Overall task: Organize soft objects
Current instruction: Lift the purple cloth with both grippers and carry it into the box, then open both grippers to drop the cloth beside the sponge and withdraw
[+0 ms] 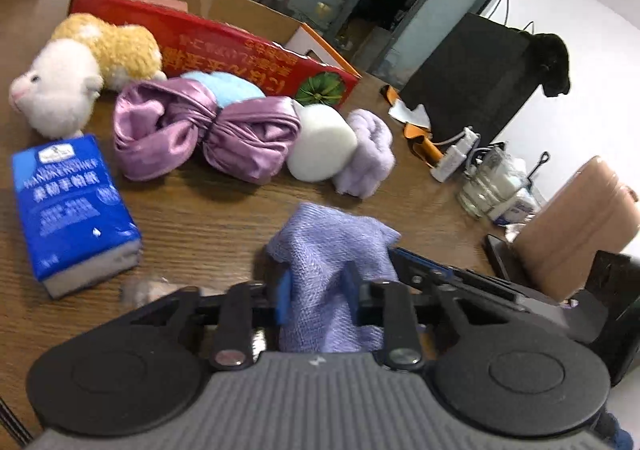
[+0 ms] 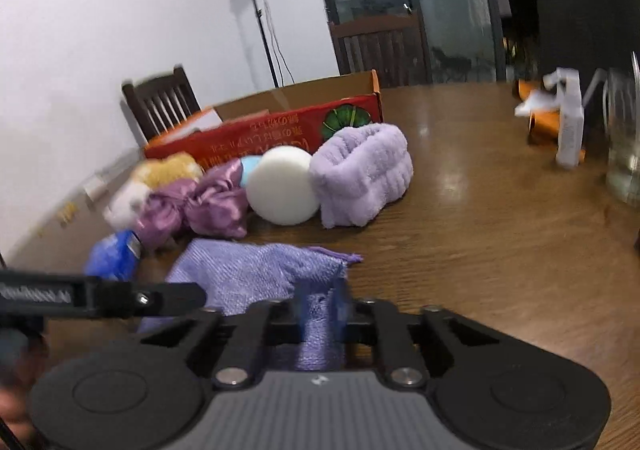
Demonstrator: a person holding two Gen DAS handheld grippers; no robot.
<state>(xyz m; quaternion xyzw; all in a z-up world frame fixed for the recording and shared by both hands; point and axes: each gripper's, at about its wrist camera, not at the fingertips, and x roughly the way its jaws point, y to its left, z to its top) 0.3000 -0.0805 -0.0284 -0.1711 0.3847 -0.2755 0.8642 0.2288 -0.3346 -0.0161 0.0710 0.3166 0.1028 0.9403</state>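
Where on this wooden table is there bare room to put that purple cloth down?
Bare wood lies right of the fluffy lilac towel roll, stretching toward the glass jar. A smaller patch sits between the blue tissue pack and the purple knitted cloth. Along the red cardboard box it is crowded.

Both tongs [image 1: 316,296] [image 2: 322,304] clamped, tilted downward

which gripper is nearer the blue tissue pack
Left. The left gripper grips the purple cloth right beside the tissue pack; the right gripper clamps the cloth's far side.
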